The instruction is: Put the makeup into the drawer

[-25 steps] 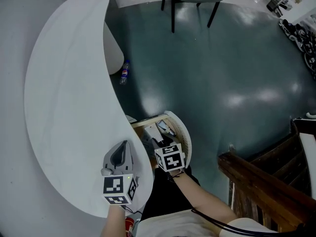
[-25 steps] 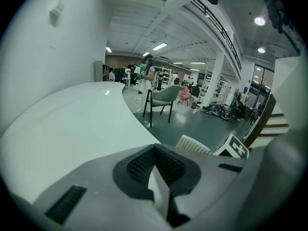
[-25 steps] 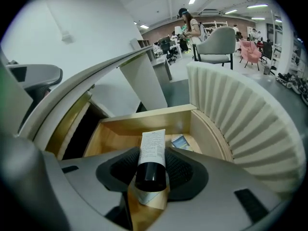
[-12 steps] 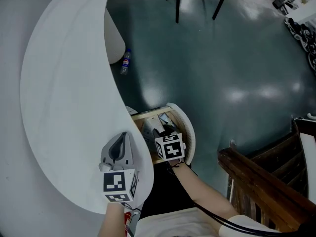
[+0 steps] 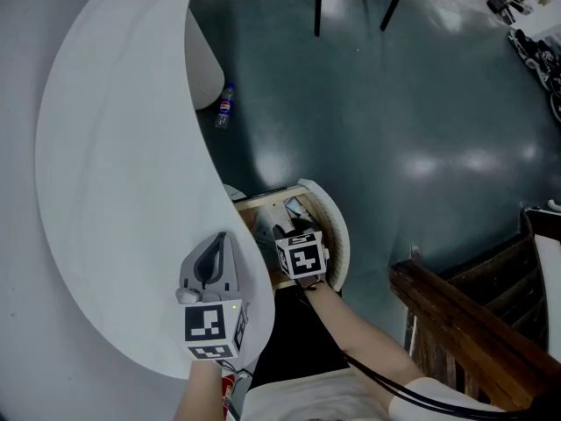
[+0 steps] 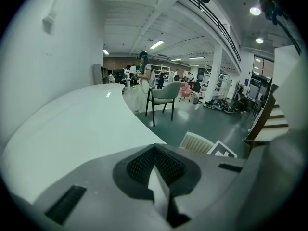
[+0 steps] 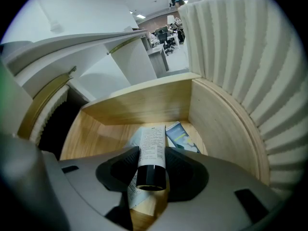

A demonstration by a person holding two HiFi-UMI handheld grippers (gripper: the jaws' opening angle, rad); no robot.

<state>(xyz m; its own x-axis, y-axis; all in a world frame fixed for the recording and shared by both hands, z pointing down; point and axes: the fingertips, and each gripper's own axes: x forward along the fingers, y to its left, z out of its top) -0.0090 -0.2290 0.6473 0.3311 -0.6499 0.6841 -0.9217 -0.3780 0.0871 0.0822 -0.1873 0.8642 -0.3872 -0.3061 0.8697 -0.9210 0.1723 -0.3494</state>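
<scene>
Right gripper (image 7: 151, 171): jaws are clamping a white makeup tube (image 7: 152, 148) just above its black cap, part-way closed, with the crimped end pointing down into the open drawer (image 7: 139, 105). The tube is hanging inside the drawer's wooden walls, over the floor; I cannot tell whether its tip is touching the wood. Directly under it in the drawer a printed white piece (image 7: 131, 191) is lying, and just beside that, toward the drawer's curved side, a blue-and-white sachet (image 7: 182, 136).

Risks, as I am judging them: the grip is sitting low near the cap, so the long free end could swing and the tube could slide out early. If I let go from here it may be landing on top of the sachet and propping up. The drawer's ribbed curved front (image 7: 231, 57) is close to the outer jaw, so a sideways drift could be knocking it.

Left gripper (image 6: 156, 177): clenched, nothing between the jaws, idling above the white tabletop (image 5: 114, 191) that is overhanging the drawer. That edge is crowding the way out.

Beyond the drawer: a bottle (image 5: 224, 108) lying on the floor, a chair (image 6: 163, 93) well apart, and a wooden railing (image 5: 456, 323) on the drawer's far side from the tabletop.
</scene>
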